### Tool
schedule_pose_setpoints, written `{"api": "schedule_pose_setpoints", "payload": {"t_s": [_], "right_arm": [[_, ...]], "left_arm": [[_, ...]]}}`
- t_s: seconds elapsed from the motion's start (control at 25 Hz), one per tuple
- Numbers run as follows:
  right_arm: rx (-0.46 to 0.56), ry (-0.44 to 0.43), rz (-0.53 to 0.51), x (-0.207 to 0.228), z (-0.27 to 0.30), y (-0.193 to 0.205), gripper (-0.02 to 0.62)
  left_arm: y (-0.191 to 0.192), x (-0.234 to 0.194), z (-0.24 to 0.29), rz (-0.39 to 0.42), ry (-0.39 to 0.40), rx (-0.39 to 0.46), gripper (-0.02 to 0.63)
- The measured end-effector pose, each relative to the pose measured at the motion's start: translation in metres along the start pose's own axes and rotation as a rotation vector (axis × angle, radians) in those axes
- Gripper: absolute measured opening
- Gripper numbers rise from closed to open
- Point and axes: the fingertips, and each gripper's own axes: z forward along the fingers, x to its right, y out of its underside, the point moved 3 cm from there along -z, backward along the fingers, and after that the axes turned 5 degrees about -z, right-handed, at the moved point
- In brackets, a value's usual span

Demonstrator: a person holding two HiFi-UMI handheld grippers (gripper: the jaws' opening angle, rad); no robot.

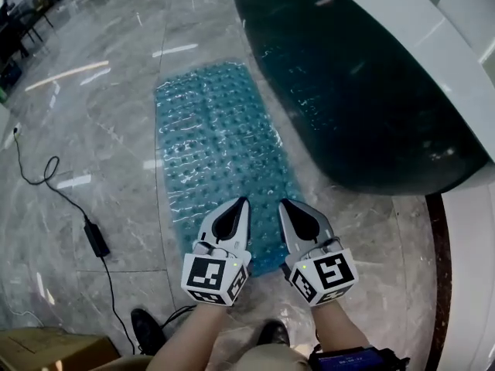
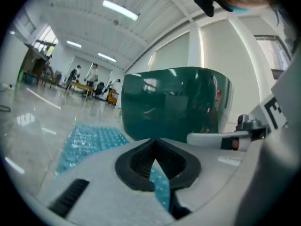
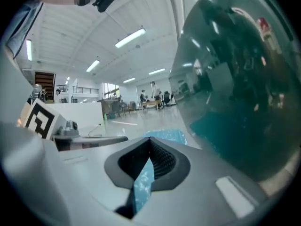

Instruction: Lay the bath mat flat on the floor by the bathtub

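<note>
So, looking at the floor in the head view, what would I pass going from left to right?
power adapter → mat → bathtub

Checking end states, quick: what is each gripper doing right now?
Left gripper: closed, holding nothing.
Right gripper: closed, holding nothing.
The bath mat lies on the floor below them.

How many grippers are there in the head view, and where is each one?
2. The left gripper hangs over the near end of the bath mat; the right gripper is beside it, nearer the bathtub. None appears hidden.
</note>
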Motion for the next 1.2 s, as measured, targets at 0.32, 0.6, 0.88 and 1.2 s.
{"api": "schedule_pose_setpoints", "payload": {"t_s": [0.32,0.6,0.88,1.2], "right_arm": [[0.136,-0.021,-0.116,-0.023,0.037,-0.069,0.008],[0.122,-0.014,-0.110,-0.025,0.033,-0.063,0.008],[0.128,-0.007,-0.128,-0.024,0.036,-0.067,0.008],[0.122,-0.004,-0.144,-0.027,0.036,-0.066,0.008]], "left_arm": [[-0.054,-0.007,0.015,0.090,-0.054,0.138,0.006],[-0.049,-0.005,0.009,0.140,-0.080,0.126,0.006],[-0.059,-0.002,0.014,0.187,-0.070,0.138,0.006],[-0.062,0.000,0.015,0.178,-0.072,0.147,0.006]]}}
